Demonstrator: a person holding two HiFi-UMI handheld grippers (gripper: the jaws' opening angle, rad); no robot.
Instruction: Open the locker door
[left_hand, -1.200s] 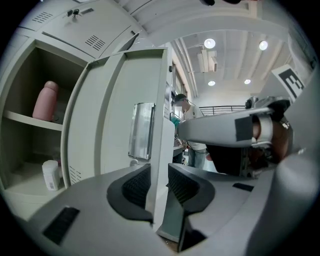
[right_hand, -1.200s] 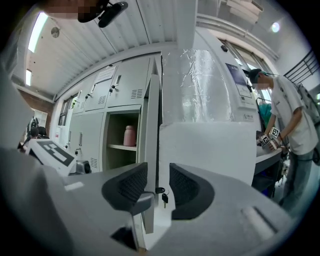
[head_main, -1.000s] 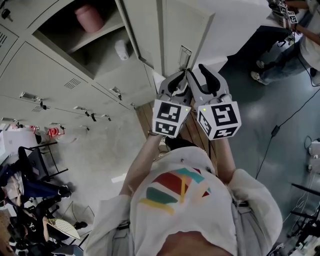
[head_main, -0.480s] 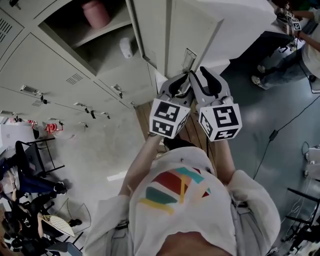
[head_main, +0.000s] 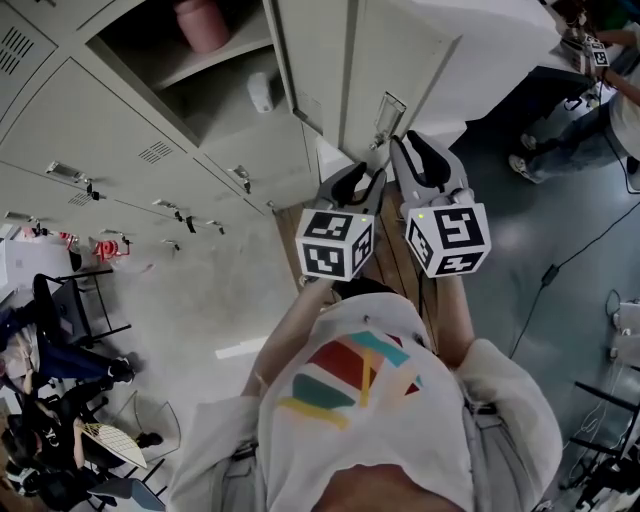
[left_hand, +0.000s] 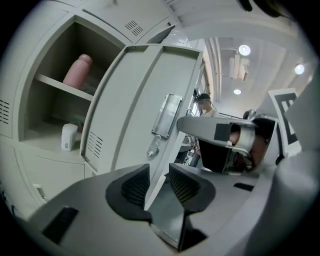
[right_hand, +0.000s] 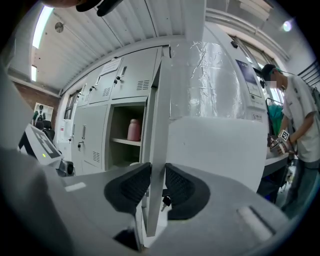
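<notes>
Pink cylindrical bottle (right_hand: 134, 130), small white container (left_hand: 69, 137) inside compartment behind. Tall grey metal locker door (right_hand: 159, 115) upright, swung outward; right gripper (right_hand: 157, 187) just closing, pinching its edge; left gripper (left_hand: 160, 182) loosely astride, just widened.

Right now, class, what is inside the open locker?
A pink bottle stands on the shelf, and a small white container sits below it. The open door covers the locker's right side, so anything there cannot be seen.

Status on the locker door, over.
Left gripper just opened slightly, straddling the locker door edge. Right gripper just been closing, pads on same edge. Door already open. Nothing seen blocking it.
</notes>
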